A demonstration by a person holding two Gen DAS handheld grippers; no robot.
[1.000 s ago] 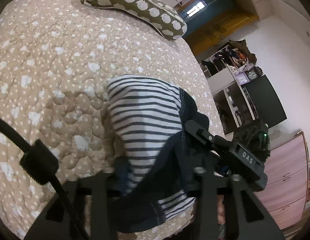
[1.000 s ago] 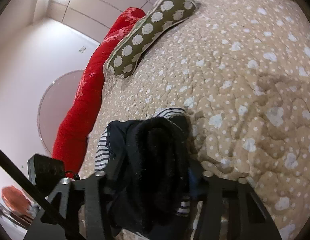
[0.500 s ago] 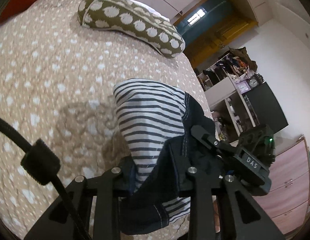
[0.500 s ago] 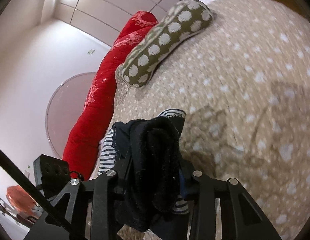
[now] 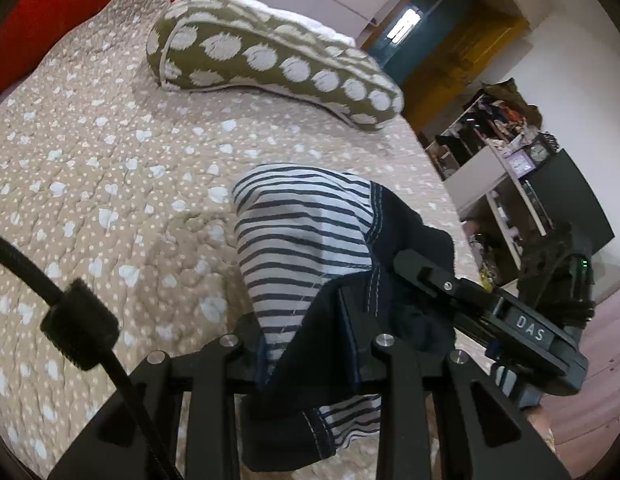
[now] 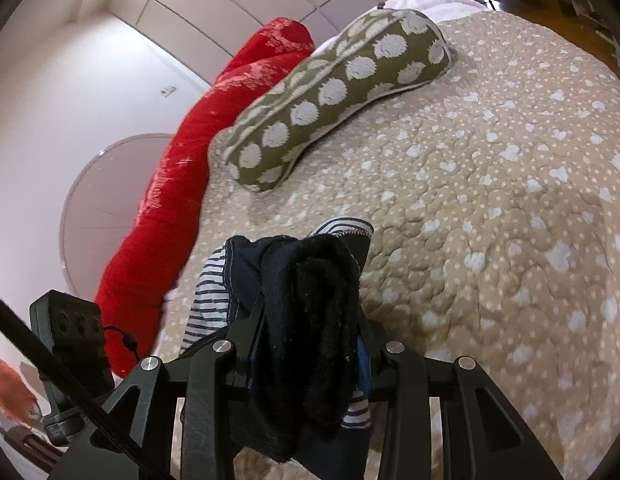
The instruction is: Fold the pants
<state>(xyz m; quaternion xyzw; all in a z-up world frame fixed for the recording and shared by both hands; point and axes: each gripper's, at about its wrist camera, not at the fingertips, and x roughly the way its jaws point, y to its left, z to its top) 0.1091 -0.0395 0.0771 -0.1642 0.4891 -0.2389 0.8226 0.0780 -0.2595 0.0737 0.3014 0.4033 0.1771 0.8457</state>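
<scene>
The pants are navy with a white and navy striped panel, bunched up and held above the beige quilted bed. My left gripper is shut on the pants' dark edge. My right gripper is shut on a thick dark fold of the same pants. The right gripper also shows in the left wrist view, pressed into the cloth from the right. The fingertips of both are hidden in fabric.
An olive pillow with white spots lies at the head of the bed, also in the right wrist view. A red bolster runs along the bed's edge. Shelves and a dark cabinet stand past the bed's side.
Both grippers have lifted and pulled back with the pants. The pillow and the red bolster have come further into view. Both grips are unchanged.
</scene>
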